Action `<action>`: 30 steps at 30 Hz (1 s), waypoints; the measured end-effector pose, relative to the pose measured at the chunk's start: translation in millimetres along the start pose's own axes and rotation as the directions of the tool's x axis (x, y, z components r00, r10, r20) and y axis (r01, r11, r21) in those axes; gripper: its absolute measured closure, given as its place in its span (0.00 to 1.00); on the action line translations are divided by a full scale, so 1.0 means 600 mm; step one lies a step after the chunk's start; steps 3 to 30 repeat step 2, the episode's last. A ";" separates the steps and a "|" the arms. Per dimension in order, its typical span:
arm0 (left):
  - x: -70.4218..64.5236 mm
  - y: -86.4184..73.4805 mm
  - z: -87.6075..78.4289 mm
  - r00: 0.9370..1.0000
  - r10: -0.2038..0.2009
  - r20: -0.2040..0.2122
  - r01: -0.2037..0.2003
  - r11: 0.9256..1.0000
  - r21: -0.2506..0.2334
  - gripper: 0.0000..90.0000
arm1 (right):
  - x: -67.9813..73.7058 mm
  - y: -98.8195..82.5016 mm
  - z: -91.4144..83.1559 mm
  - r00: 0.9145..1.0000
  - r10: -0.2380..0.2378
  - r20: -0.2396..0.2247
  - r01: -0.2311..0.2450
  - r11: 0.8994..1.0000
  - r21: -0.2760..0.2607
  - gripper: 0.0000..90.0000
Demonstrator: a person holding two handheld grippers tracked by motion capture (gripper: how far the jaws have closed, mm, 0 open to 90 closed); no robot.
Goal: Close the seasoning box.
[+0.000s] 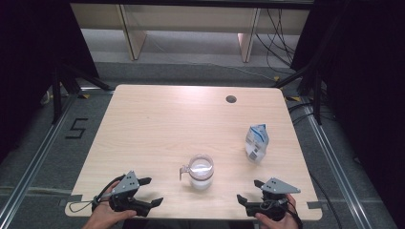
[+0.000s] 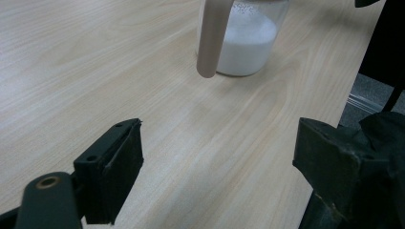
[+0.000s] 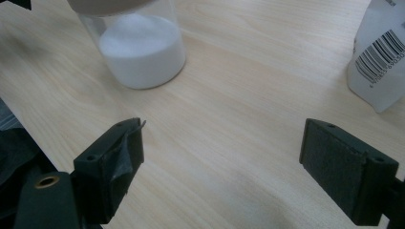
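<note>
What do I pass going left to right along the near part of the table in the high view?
left gripper, jaws open → jar of white powder with its handle to the left → right gripper, jaws open → white pouch, standing farther back.

My table [image 1: 157, 119] was pale wood with a round cable hole [image 1: 231, 99] near its far edge. On the grey floor to the left was a black mark shaped like a 5 [image 1: 76, 128], and cables [image 1: 279, 36] trailed past pale furniture legs [image 1: 133, 31] beyond the table.
</note>
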State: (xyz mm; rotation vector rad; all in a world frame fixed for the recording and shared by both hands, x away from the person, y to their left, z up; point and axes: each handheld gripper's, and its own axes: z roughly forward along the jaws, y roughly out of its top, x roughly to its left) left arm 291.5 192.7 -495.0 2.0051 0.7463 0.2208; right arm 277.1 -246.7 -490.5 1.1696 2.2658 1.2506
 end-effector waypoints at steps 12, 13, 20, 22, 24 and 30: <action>0.001 0.001 0.000 1.000 0.005 -0.003 -0.005 1.000 -0.001 0.18 | -0.001 0.000 0.002 1.000 0.004 0.003 -0.004 1.000 -0.008 0.18; 0.001 0.001 0.000 1.000 0.005 -0.003 -0.005 1.000 -0.001 0.18 | -0.001 0.000 0.002 1.000 0.004 0.003 -0.004 1.000 -0.008 0.18; 0.001 0.001 0.000 1.000 0.005 -0.003 -0.005 1.000 -0.001 0.18 | -0.001 0.000 0.002 1.000 0.004 0.003 -0.004 1.000 -0.008 0.18; 0.001 0.001 0.000 1.000 0.005 -0.003 -0.005 1.000 -0.001 0.18 | -0.001 0.000 0.002 1.000 0.004 0.003 -0.004 1.000 -0.008 0.18; 0.001 0.001 0.000 1.000 0.005 -0.003 -0.005 1.000 -0.001 0.18 | -0.001 0.000 0.002 1.000 0.004 0.003 -0.004 1.000 -0.008 0.18; 0.001 0.001 0.000 1.000 0.005 -0.003 -0.005 1.000 -0.001 0.18 | -0.001 0.000 0.002 1.000 0.004 0.003 -0.004 1.000 -0.008 0.18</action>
